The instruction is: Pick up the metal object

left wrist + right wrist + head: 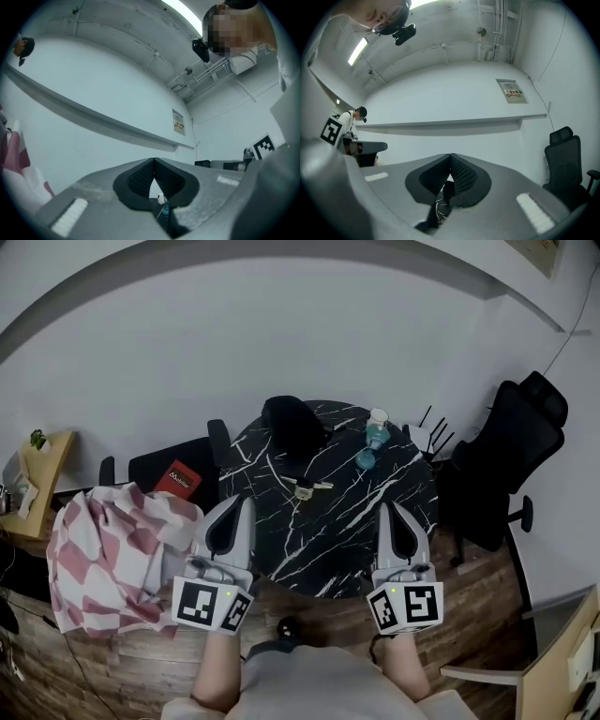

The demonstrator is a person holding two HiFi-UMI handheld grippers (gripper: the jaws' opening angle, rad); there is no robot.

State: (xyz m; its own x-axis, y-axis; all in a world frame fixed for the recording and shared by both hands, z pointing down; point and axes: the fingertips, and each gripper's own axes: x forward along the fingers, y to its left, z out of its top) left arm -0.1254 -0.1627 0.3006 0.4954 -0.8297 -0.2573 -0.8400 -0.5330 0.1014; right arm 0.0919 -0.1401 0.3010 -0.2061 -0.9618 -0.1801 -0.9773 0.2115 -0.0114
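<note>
A small metal object (306, 488) lies near the middle of the round black marble table (375, 512). Both grippers hover over the table's near edge and point away from me, tilted upward. The left gripper (246, 501) is short of the object and to its left, jaws shut and empty. The right gripper (386, 508) is to the object's right, also shut with nothing held. In the left gripper view the left gripper (153, 160) has its pads touching at the tip. The right gripper view shows the right gripper (450, 154) closed the same way. Neither gripper view shows the metal object.
A black bag (293, 423) and a lying water bottle (373, 439) sit at the table's far side. A red-and-white checked cloth (108, 554) covers a seat at left, next to a red book (178, 481). A black office chair (511, 460) stands at right.
</note>
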